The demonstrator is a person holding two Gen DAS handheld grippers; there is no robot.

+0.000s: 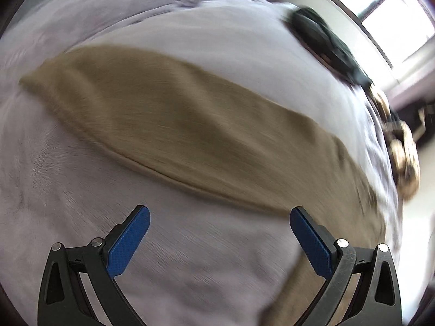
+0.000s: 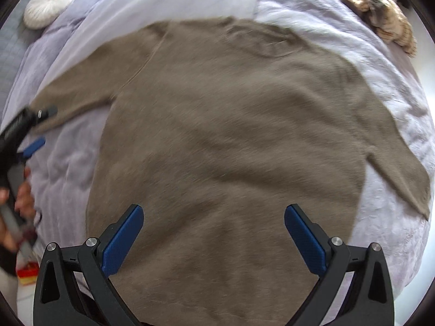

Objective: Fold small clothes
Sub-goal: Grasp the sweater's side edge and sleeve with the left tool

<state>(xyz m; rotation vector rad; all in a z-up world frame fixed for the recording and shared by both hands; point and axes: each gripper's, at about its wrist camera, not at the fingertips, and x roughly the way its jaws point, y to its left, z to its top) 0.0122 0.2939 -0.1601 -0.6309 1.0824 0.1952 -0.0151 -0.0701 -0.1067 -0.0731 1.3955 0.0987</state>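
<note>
Sweater (image 2: 233, 141), tan-brown knit, spread flat and face-down or face-up (cannot tell which) across the lavender bedspread (image 2: 320, 13), neckline toward the far side, both sleeves angled outward from the body. Covering most of the bed in the right wrist view; hem end nearest the camera, under and between the right gripper's fingers.

Seen from the left wrist: one sweater sleeve (image 1: 174, 119) lying as a long diagonal band on the bedspread (image 1: 68, 190), strongly blurred, with a seam line along its near edge.

Beyond the sweater's neckline, at the bedspread's far right corner: crumpled beige patterned fabric (image 2: 378, 8). Off the sweater's far left, past the bed edge: round white cushion (image 2: 49, 5) on grey floor. In the left wrist view, dark bundled item (image 1: 320, 38) beyond the sleeve, too blurred to name, and a bright window (image 1: 380, 5) behind it.

Right gripper (image 2: 213, 225) hovering above the sweater's lower body, blue-padded fingers (image 2: 122, 241) spread wide, holding nothing.

Left gripper (image 1: 219, 229) over bare bedspread just beside the sleeve's near edge, fingers (image 1: 129, 241) likewise spread wide and empty. Same left gripper visible from the right wrist at the tip of the sweater's left sleeve (image 2: 38, 127), held by a hand (image 2: 23, 198).
</note>
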